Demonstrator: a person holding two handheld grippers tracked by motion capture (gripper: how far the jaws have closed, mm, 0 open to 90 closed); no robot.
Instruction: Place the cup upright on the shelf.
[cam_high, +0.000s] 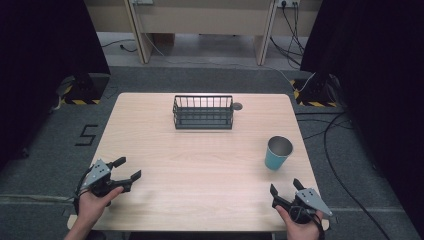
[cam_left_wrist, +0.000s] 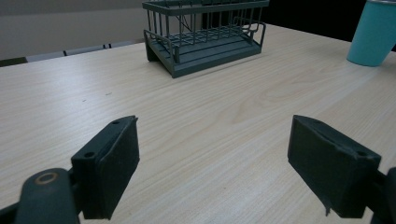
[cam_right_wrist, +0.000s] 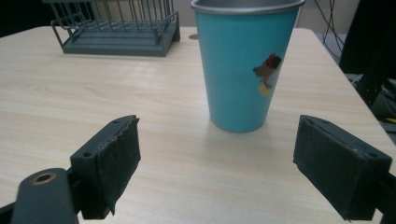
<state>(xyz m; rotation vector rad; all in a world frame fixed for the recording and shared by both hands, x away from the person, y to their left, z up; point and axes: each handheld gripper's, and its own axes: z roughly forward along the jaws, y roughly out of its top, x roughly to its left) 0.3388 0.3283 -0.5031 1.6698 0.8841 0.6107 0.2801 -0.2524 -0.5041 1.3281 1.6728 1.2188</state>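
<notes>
Risk: tipping tall teal metal cup (cam_right_wrist: 244, 65), upright near right, if clipped | left hand-held gripper (cam_high: 125, 170) released | right hand-held gripper (cam_high: 285, 187) released | dark wire rack (cam_high: 203, 112) far centre on worktop (cam_high: 200, 170)

Left gripper (cam_high: 125, 168) and right gripper (cam_high: 285, 186), jaws wide apart.

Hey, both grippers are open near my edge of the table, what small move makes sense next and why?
Probably ease the right gripper forward toward the teal metal-rimmed cup. It stands upright straight ahead of that gripper's open jaws, nearer to it than to the left gripper, and nothing lies between them on the light wooden table. The dark wire rack sits farther back, so the cup is the likelier first pick.
</notes>
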